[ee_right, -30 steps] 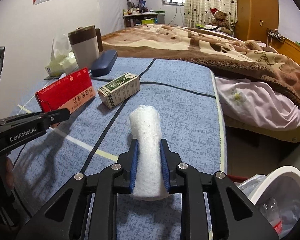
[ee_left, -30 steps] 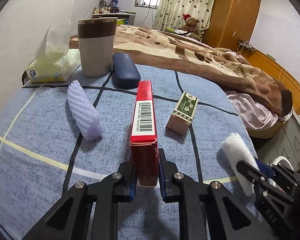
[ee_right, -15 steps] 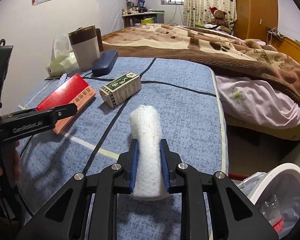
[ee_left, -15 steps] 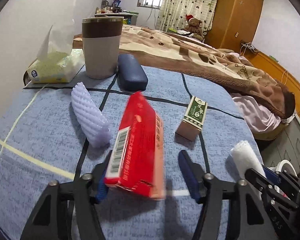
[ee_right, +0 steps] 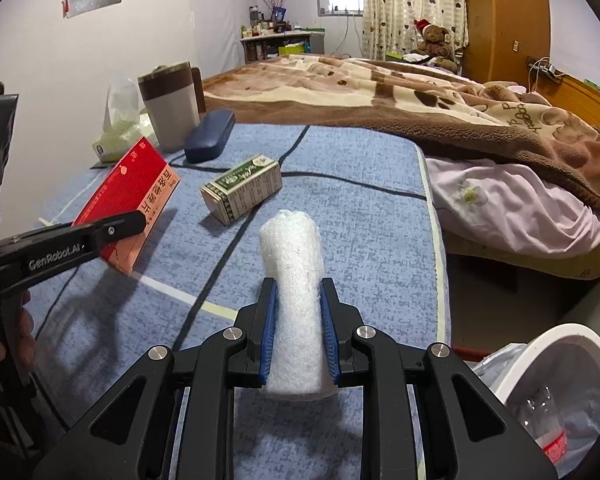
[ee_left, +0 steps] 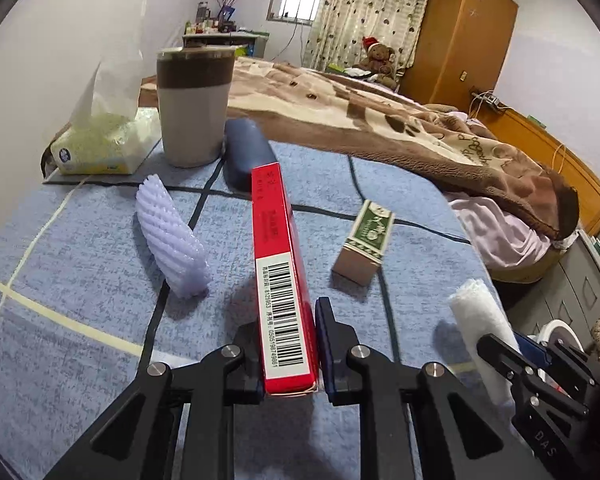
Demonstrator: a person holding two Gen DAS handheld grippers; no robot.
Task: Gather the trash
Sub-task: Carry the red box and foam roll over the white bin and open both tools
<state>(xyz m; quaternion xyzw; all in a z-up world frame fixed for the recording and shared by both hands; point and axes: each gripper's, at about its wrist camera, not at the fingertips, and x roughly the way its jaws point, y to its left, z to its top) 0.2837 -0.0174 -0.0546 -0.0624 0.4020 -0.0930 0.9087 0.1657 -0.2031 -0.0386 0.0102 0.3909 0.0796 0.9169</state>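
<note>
My left gripper (ee_left: 286,336) is shut on a red box (ee_left: 280,264), held on edge above the blue bedsheet (ee_left: 80,288) with its barcode side up. The box also shows in the right wrist view (ee_right: 134,196), clear of the sheet. My right gripper (ee_right: 298,320) is shut on a white foam roll (ee_right: 294,288), which also shows in the left wrist view (ee_left: 484,328). A lilac foam net sleeve (ee_left: 168,236) and a green-and-tan small box (ee_left: 366,240) lie on the sheet. A white trash bin (ee_right: 556,392) with a bag stands low right.
A brown-and-grey cup (ee_left: 194,104), a dark blue glasses case (ee_left: 246,152) and a tissue pack (ee_left: 100,140) stand at the far end by the wall. A brown blanket (ee_left: 380,120) covers the bed beyond. The bed edge drops off at the right.
The left gripper opened half a second ago and the red box tipped sideways; now it is shut on the box again, held on edge and lifted. The right gripper kept the roll and rose slightly.
</note>
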